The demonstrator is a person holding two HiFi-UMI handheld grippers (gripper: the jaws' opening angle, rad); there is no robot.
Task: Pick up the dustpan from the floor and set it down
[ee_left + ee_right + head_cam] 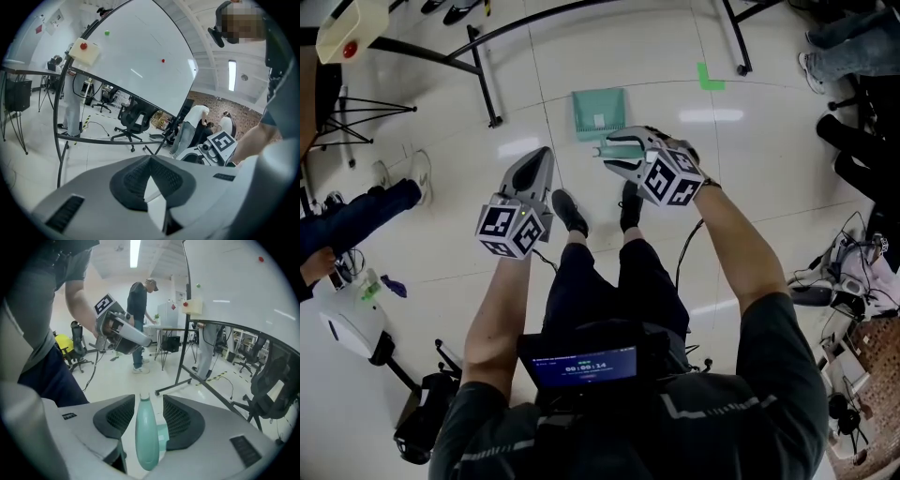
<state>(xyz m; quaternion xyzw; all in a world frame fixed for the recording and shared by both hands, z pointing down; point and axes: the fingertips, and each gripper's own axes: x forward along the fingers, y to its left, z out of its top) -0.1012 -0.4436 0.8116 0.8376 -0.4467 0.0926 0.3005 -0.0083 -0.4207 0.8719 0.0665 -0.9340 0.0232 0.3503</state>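
The teal plastic dustpan (pixel 598 113) lies on the pale tiled floor (pixel 609 47) just ahead of the jaws of the right gripper (pixel 614 150), and its long handle (pixel 146 437) runs back between them, with a gap at its left. The left gripper (pixel 544 157) is beside it on the left, its jaws together, the pan ahead and right of them. A green L-shaped tape mark (pixel 710 77) lies farther ahead, to the right. A black metal table leg (pixel 483 75) stands ahead-left of the left jaws
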